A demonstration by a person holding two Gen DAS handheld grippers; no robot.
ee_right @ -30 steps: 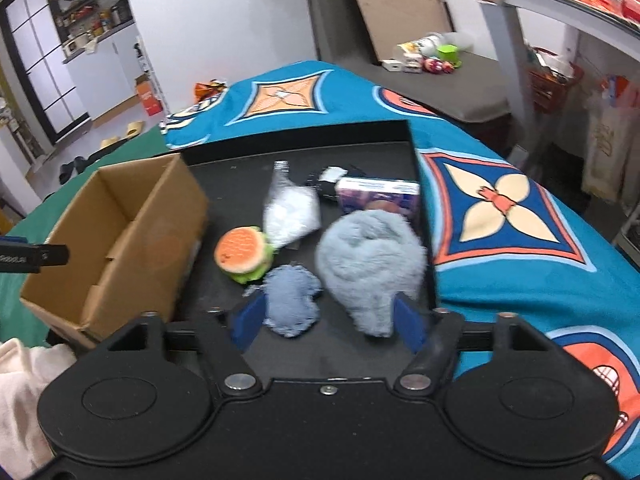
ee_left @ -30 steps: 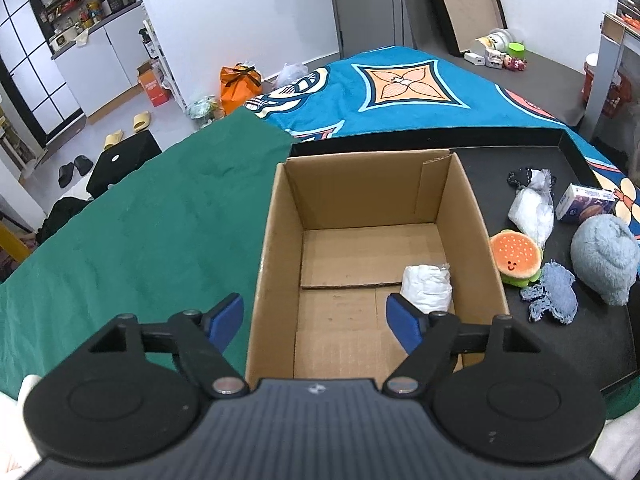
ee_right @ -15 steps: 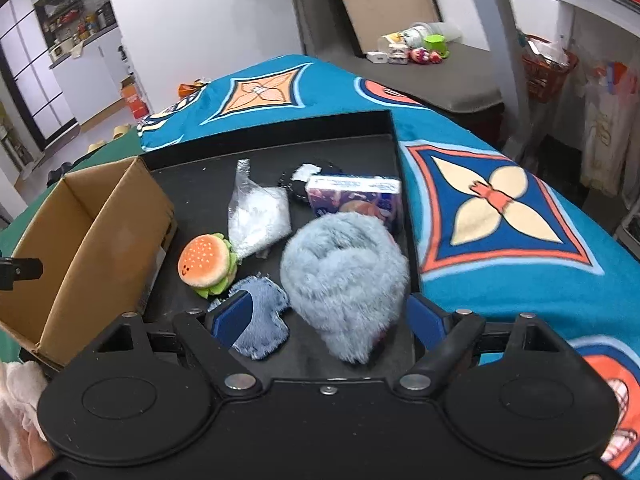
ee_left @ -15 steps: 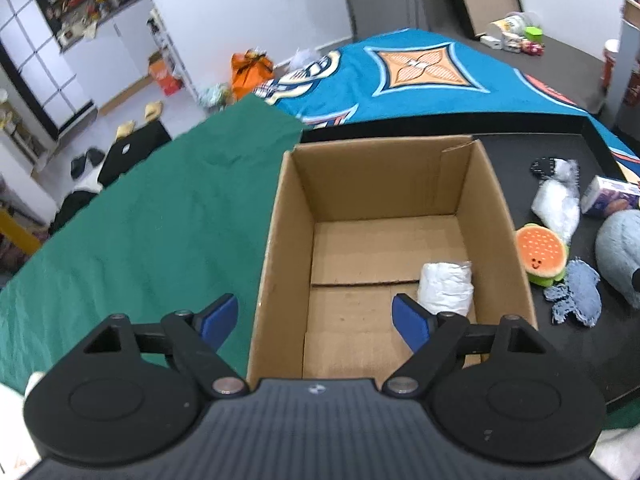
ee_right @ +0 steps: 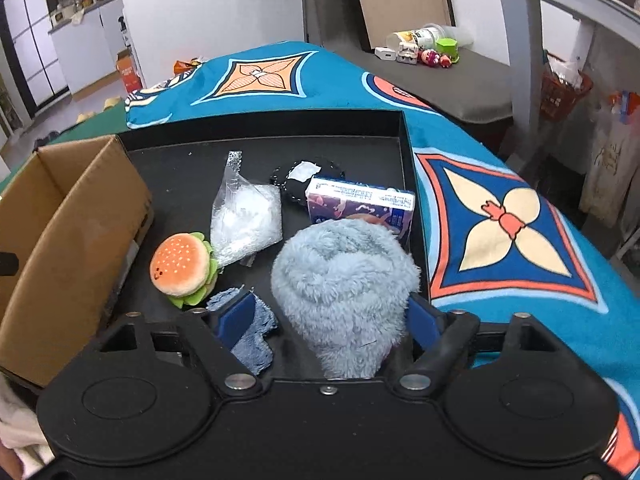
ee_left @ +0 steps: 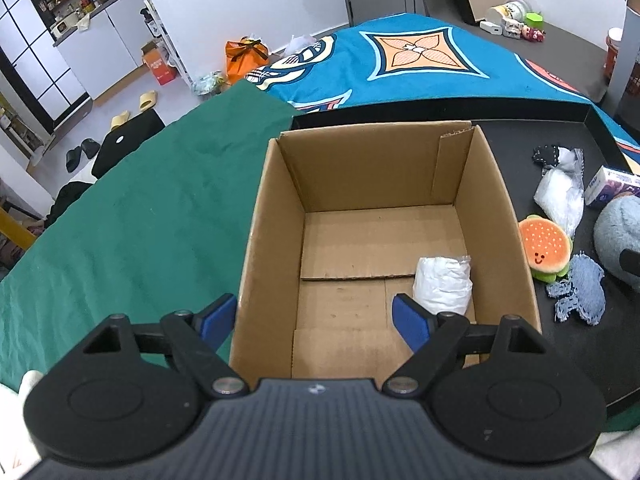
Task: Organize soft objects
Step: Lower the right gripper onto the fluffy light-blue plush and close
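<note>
An open cardboard box point(ee_left: 400, 168) holds one white wrapped bundle point(ee_left: 442, 284) at its right side. My left gripper point(ee_left: 312, 320) hangs open over the box's near edge, with nothing in it. On the black tray point(ee_right: 320, 152) lie a fluffy grey-blue plush point(ee_right: 344, 264), a burger plush point(ee_right: 182, 266), a scrap of denim cloth point(ee_right: 256, 332) and a clear bag of white stuffing point(ee_right: 246, 216). My right gripper point(ee_right: 328, 316) straddles the near end of the fluffy plush and its jaws are closing. The right pad touches the fur; a gap remains at the left pad.
A purple tissue pack point(ee_right: 360, 200) and a small black-and-white item point(ee_right: 304, 174) lie at the back of the tray. The tray's raised right wall point(ee_right: 406, 184) runs close beside the plush. Green cloth point(ee_left: 140, 220) lies left of the box, and blue patterned cloth point(ee_right: 500, 220) right of the tray.
My right gripper has dropped forward over the fluffy plush, which now sits between its narrowing jaws. The left gripper has barely moved and stays open over the box.
</note>
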